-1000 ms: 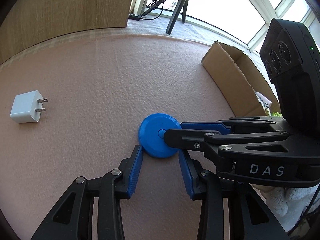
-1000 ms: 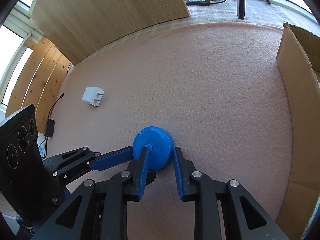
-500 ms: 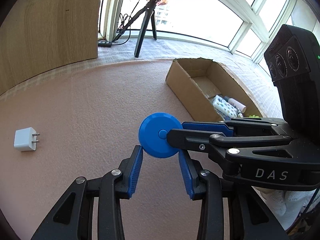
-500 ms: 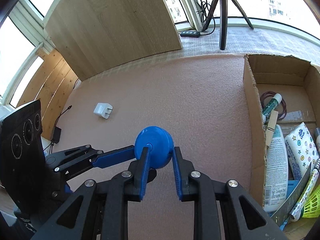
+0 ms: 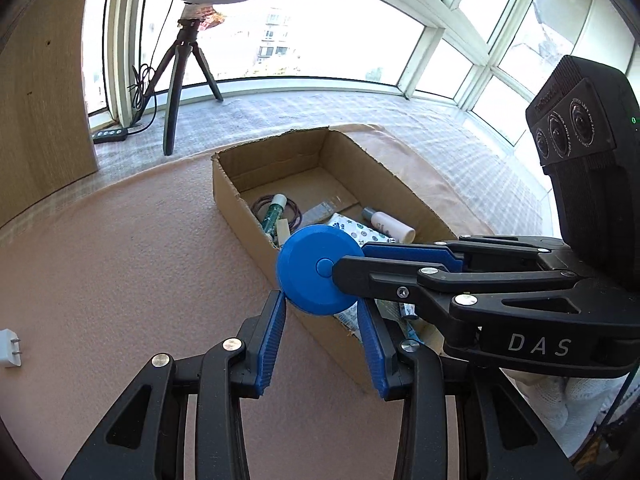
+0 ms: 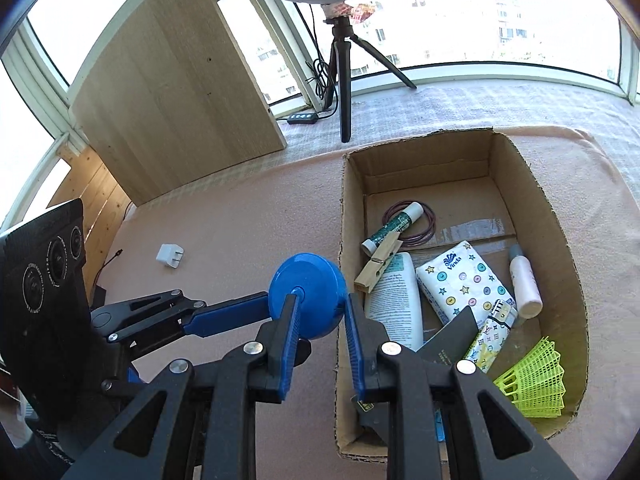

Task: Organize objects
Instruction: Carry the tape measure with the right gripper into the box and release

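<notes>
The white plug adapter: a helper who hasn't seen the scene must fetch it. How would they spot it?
Start at the open cardboard box on the pink mat. Look left across bare mat, past the blue disc. The white plug adapter lies there alone, a small cube with two metal prongs.

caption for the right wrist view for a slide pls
Both grippers, right and left, hold a blue disc beside an open cardboard box of small items.

The left gripper (image 5: pixel 322 312) and the right gripper (image 6: pixel 319 314) are both pointing steeply downward, crossing at their tips. Each is closing its blue pads on the blue disc (image 5: pixel 318 270), one across the other.
</notes>
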Demonstrator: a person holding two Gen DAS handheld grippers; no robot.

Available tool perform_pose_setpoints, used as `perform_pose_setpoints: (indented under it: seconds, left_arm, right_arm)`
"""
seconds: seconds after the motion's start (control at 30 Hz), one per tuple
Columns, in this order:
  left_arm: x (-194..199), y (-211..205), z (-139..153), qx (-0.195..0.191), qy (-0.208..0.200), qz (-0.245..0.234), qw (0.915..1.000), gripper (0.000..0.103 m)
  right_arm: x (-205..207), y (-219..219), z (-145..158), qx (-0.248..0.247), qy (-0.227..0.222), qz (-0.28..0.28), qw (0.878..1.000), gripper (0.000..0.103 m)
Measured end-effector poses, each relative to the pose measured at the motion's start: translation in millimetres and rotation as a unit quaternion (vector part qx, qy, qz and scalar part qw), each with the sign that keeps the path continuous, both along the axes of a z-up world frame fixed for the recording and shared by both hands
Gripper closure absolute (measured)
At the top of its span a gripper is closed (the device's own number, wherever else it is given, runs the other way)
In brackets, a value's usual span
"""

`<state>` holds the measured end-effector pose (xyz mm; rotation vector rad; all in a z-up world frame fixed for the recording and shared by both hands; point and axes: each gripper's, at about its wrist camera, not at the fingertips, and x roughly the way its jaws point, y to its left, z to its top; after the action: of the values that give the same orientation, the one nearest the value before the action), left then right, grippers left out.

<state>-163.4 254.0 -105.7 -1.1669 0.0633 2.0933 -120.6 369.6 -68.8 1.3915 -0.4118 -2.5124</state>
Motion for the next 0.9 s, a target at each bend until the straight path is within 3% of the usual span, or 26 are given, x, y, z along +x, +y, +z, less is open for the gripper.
perform_pose_setpoints:
  seconds: [0.37, 0.43, 0.47, 0.53, 0.6, 0.9]
  left_arm:
    - [-0.4, 43.5, 2.2, -0.01, 0.008, -0.027, 0.9996, 0.063]
    - [-0.5, 48.4, 0.8, -0.027, 0.018, -0.023, 0.9992, 0.056]
    - [-1.2, 49.9, 0.0, -0.034, 0.02, -0.022, 0.999, 0.054]
    - [-1.6, 49.7, -0.8, -0.036, 0.018, -0.022, 0.999, 0.053]
    - [-1.3, 47.1, -0.5, -0.038, 0.02, -0.02, 0.9989, 0.053]
    - [-3.8, 17.5, -0.5, -0.038, 0.014, 0.005, 0.9992, 0.052]
  right_arm:
    - [10.4, 40.2, 3.1, 0.006, 0.006, -0.027, 1.0, 0.082]
    - [10.7, 43.0, 3.4, 0.005, 0.007, -0.027, 1.0, 0.082]
    - [10.8, 44.4, 3.2, 0.002, 0.006, -0.028, 1.0, 0.081]
    - [10.1, 45.7, 0.3, 0.004, -0.005, -0.034, 0.999, 0.056]
    - [12.3, 48.4, -0.3, 0.011, -0.007, -0.047, 0.999, 0.047]
    - [22.3, 48.7, 4.1, -0.001, -0.001, -0.058, 0.998, 0.047]
